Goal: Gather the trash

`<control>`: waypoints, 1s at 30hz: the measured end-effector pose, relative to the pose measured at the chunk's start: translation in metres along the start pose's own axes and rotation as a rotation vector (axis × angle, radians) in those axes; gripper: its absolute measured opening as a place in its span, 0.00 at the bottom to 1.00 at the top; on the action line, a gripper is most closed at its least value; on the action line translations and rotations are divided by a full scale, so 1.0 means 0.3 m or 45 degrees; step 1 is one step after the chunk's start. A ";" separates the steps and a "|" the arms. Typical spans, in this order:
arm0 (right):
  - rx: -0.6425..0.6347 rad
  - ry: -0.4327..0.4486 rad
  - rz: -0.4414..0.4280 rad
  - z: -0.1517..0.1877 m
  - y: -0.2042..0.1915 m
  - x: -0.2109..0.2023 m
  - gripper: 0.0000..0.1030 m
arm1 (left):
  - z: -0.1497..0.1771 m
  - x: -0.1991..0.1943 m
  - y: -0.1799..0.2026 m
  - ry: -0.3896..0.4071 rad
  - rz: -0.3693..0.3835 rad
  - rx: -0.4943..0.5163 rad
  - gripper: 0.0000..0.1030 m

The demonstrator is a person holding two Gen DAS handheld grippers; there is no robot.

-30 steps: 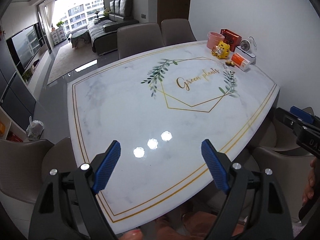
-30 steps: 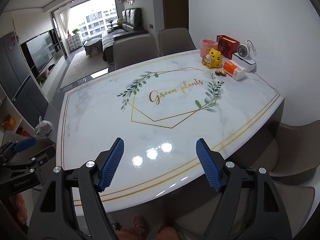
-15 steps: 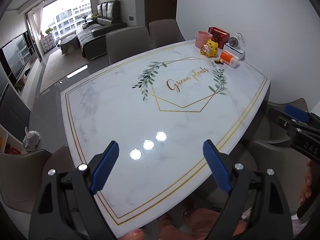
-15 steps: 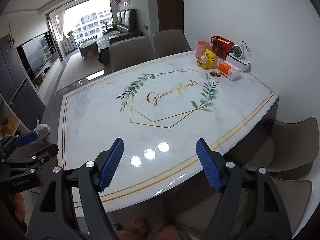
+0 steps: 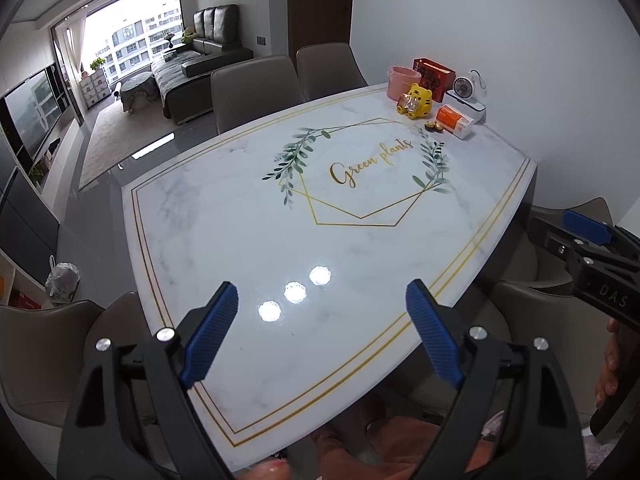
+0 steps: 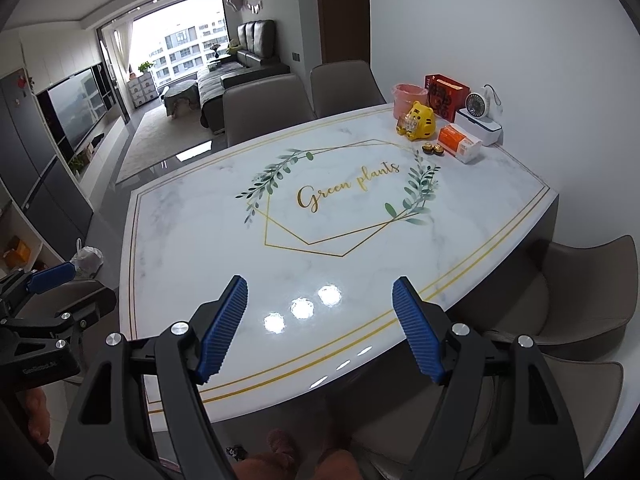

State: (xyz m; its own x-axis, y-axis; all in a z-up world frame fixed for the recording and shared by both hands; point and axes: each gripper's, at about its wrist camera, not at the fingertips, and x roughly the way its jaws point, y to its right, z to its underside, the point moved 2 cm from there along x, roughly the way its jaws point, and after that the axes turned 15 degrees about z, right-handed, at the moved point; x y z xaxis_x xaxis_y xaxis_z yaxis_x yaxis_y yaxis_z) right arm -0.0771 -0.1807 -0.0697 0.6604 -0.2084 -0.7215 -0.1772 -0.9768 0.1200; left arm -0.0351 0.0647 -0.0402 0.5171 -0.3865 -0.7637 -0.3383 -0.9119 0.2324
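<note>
While both hover over table (image 5: pixel 224 232), left gripper (image 5: pixel 322 332) spread, right gripper (image 6: pixel 320 326) spread, nothing btwn.

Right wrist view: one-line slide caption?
Open right gripper above marble table; yellow tiger figure, pink bin at far corner.

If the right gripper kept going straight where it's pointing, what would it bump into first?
Probably the bare marble table top, near its front edge. The right gripper is open, holds nothing, and tilts down at it. The items by the wall sit much farther off.
</note>
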 end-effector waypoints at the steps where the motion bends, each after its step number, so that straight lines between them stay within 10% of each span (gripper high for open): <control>1: -0.002 0.001 -0.001 0.000 0.000 -0.002 0.70 | 0.000 0.000 0.001 0.001 0.002 -0.002 0.83; 30: -0.005 0.012 -0.010 0.003 0.001 -0.017 0.70 | -0.006 -0.017 0.019 0.023 0.021 -0.019 0.83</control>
State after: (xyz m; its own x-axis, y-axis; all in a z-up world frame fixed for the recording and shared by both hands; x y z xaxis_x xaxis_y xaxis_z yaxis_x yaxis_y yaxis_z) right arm -0.0812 -0.1800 -0.0667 0.6687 -0.2013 -0.7157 -0.1692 -0.9786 0.1172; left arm -0.0382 0.0611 -0.0338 0.5254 -0.4039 -0.7489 -0.3356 -0.9072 0.2538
